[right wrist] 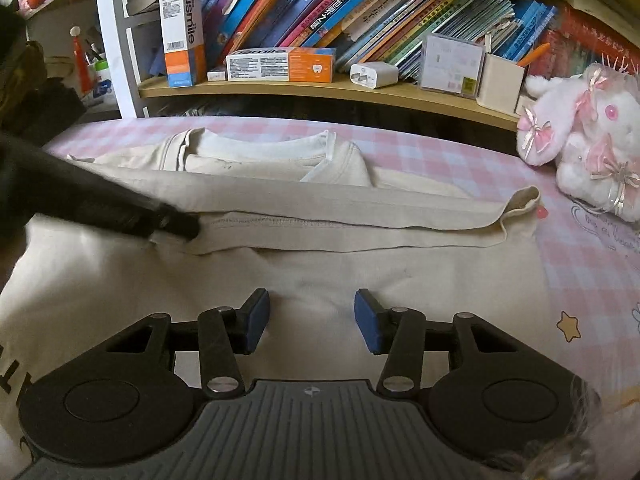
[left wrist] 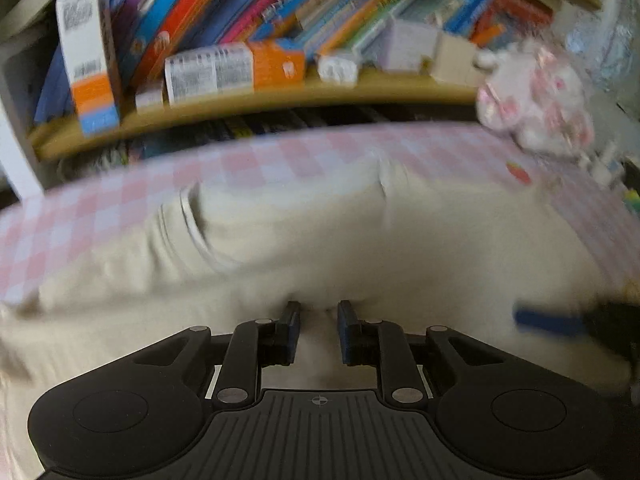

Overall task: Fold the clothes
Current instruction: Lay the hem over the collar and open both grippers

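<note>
your cream t-shirt [right wrist: 304, 216] lies on the pink checked sheet [right wrist: 460, 152], one sleeve folded across its middle. your right gripper [right wrist: 312, 318] hangs wide over the cloth. your left gripper [left wrist: 319, 330] is narrow with cloth between the pads; i cannot tell whether it grips. on the shelf [right wrist: 320, 90], two boxes [right wrist: 182, 40] read "usmile". a plush rabbit [right wrist: 588, 132] sits right.

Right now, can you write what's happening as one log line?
step: folding shirt | left gripper: narrow gap, grip unclear | right gripper: open, empty | sleeve: folded across
</note>
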